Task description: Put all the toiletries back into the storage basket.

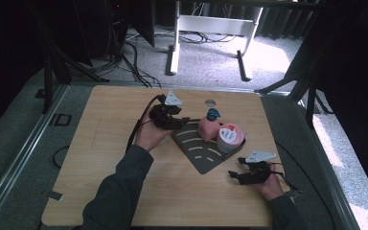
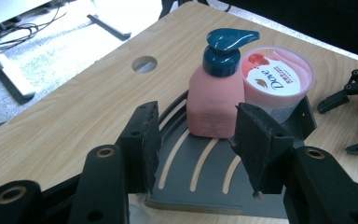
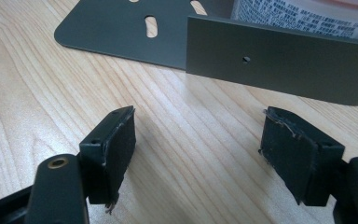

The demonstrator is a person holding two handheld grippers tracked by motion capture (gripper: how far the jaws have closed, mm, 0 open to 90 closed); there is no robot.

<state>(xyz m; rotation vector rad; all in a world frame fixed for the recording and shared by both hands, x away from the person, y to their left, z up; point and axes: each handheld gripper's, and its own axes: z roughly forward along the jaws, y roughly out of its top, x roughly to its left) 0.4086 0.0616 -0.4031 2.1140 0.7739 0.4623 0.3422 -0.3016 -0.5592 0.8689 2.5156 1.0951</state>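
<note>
**Grippers wait by the grey rack with two pink things in it**

Left gripper (image 1: 186,120) sits at the near left edge of the dark grey metal corner rack with curved slots (image 1: 199,148). Its two black jaws stand apart with nothing between them. They press on nothing. From the left gripper view, the jaws point at the rack, and the pink things stand further off, past the tips.

Right gripper (image 1: 235,173) rests low on the light wooden surface (image 1: 105,143), near the right side of the rack but not touching it. Its jaws are wide apart too, and they hold nothing. Bare wood shows between them in the right gripper view.

The rack (image 2: 200,177) is the one holder here. It lies flat in the middle of the surface and has a short wall (image 3: 279,65) along its far side. Two things stand in it, at the back by the wall.

One is a pink pump bottle with a dark blue top (image 2: 214,95). It stands upright. The other is a round pink tub with a white and red lid (image 2: 276,79). It stands just to the right of the bottle, touching it or almost so.

So there is one rack, one bottle, one tub and two grippers. One small round hole (image 2: 144,64) is cut in the wood behind the rack.
</note>
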